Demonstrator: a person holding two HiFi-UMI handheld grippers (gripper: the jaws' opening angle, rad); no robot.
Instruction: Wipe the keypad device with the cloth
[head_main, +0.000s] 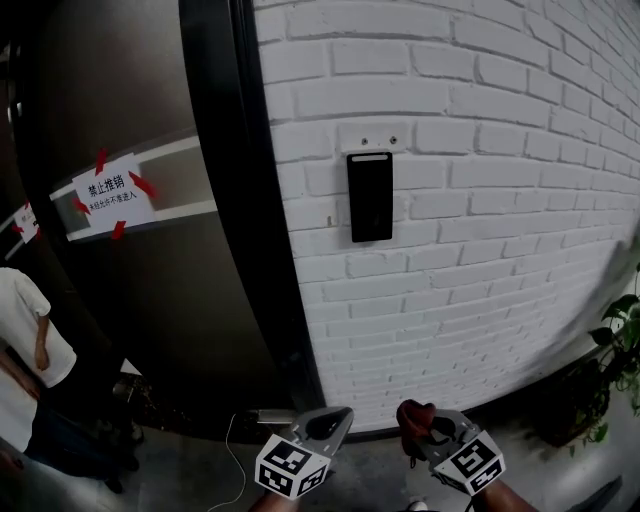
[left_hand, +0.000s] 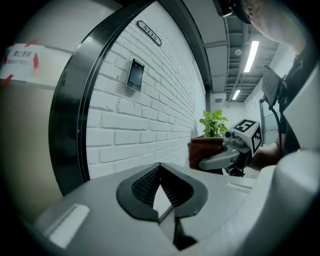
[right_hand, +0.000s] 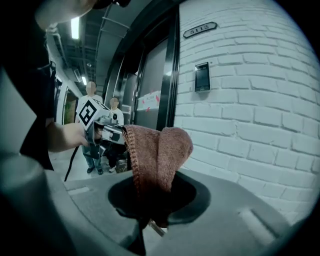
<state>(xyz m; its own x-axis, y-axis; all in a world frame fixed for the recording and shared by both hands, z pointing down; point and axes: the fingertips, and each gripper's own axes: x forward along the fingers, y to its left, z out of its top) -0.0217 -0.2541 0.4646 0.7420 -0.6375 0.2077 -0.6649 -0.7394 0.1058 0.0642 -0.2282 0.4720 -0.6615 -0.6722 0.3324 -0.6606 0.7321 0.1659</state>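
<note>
The keypad device (head_main: 369, 197) is a black upright panel fixed to the white brick wall at about chest height, also in the left gripper view (left_hand: 135, 74) and the right gripper view (right_hand: 202, 77). A reddish-brown cloth (right_hand: 157, 155) stands folded up out of my right gripper (right_hand: 150, 200), which is shut on it. In the head view that gripper (head_main: 425, 430) and the cloth (head_main: 415, 418) are low, well below the keypad. My left gripper (head_main: 330, 425) is beside it, shut and empty (left_hand: 161, 192).
A dark door (head_main: 150, 300) with a black frame (head_main: 250, 220) stands left of the wall and carries a taped paper notice (head_main: 110, 192). A person in a white shirt (head_main: 20, 350) is at far left. A potted plant (head_main: 615, 350) stands at right. A cable (head_main: 235, 455) lies on the floor.
</note>
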